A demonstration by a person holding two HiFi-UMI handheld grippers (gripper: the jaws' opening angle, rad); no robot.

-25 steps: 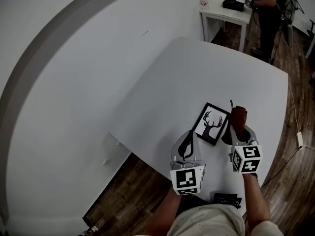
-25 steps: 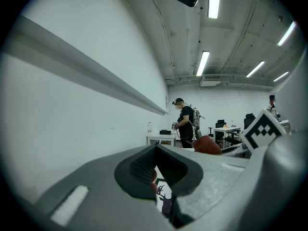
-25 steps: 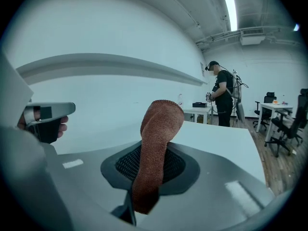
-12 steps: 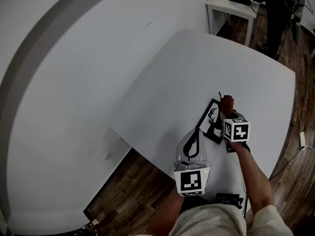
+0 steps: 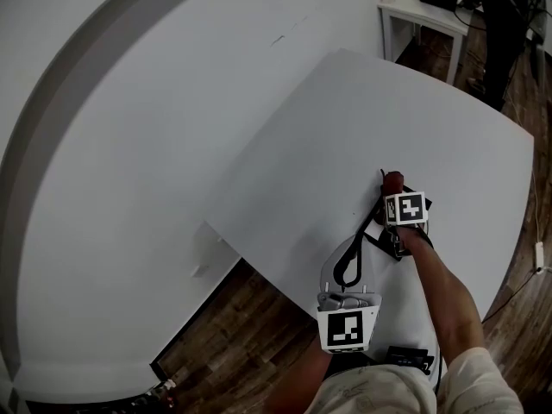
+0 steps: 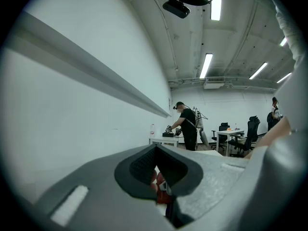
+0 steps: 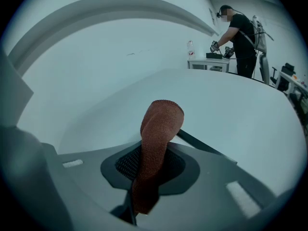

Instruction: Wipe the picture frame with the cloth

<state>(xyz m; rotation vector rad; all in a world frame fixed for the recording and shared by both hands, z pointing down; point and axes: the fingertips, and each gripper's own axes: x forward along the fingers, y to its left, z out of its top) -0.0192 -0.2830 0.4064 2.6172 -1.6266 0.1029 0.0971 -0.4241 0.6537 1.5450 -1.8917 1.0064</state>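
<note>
The black picture frame (image 5: 369,216) lies flat on the white table (image 5: 345,119), near its front edge. My right gripper (image 5: 393,190) hovers right over the frame and hides most of it; it is shut on a rust-red cloth (image 5: 393,179). In the right gripper view the cloth (image 7: 159,129) stands up between the jaws, with one dark frame edge (image 7: 202,146) behind it. My left gripper (image 5: 352,248) is shut and holds nothing, just short of the frame's near side. Past its tips in the left gripper view, a bit of the red cloth (image 6: 161,189) shows.
The table's left edge (image 5: 259,257) drops to a wood floor. A small black device (image 5: 405,358) lies at the table's near edge. At the back right a person (image 5: 496,24) stands at a small white table (image 5: 423,11). A white wall runs along the left.
My right gripper has carried the cloth from the frame's right side to above the frame, covering the deer picture. The left gripper has drawn back toward me.
</note>
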